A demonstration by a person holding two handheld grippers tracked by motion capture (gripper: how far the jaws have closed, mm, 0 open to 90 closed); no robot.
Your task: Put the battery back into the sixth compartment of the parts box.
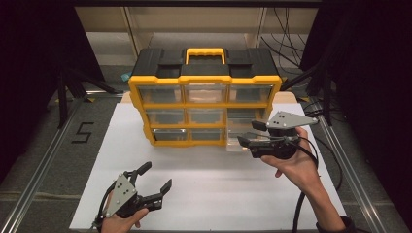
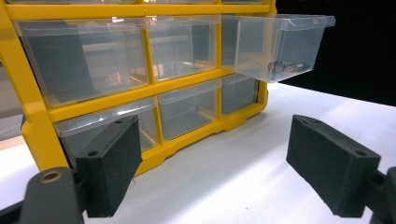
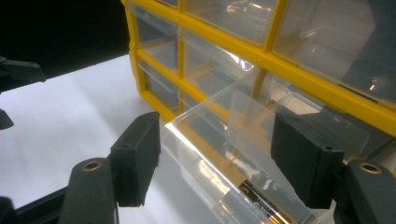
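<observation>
Fingers [image 3: 135, 158] of our right gripper [image 1: 252, 133] straddle the pulled-out clear drawer [image 3: 233, 154], not closed on it; a battery [image 3: 259, 203] lies inside. Our left gripper [image 1: 155, 179] gapes wide, empty, over the white surface [image 1: 218, 189] before the yellow organizer [image 1: 204, 97].

Lab rig: aluminium rails [image 1: 39, 165], black curtains [image 1: 29, 58], cables [image 1: 286, 43].

The high view looks forward and down on the white table [image 1: 204, 194] and the yellow drawer box [image 1: 204, 97]. The left gripper view faces the same box [image 2: 28, 93] from low and near. The right gripper view is very close to its pulled-out drawer [image 3: 233, 154], also seen in the left gripper view [image 2: 275, 44].
</observation>
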